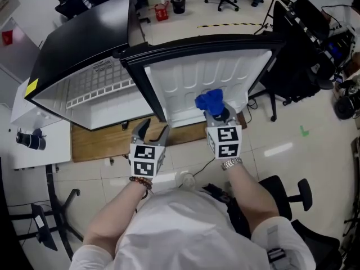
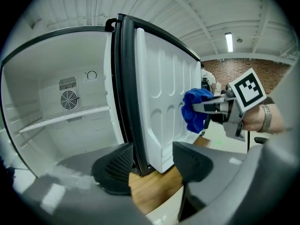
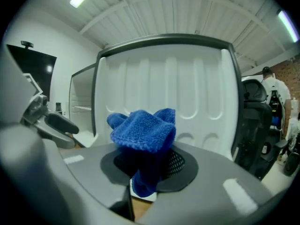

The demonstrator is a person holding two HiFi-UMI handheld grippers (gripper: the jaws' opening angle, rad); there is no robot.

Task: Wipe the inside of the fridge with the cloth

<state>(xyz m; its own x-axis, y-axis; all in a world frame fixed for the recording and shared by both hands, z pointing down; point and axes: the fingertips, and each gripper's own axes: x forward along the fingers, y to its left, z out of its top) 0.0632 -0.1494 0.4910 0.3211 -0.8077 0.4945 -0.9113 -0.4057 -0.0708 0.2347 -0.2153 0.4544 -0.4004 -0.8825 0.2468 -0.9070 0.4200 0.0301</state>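
The blue cloth [image 1: 209, 101] is bunched and clenched in the right tool [image 1: 216, 114], held up at the white inner lining of the open fridge door [image 1: 185, 75]; whether it touches the lining I cannot tell. The left tool [image 1: 149, 133] is released, its jaws standing apart with the door's lower edge seen between them, not gripped. The fridge [image 1: 84, 44] stands on a wooden board [image 1: 101, 142].

Wooden board [image 1: 95, 142] lies on tiled floor [image 1: 304, 156].
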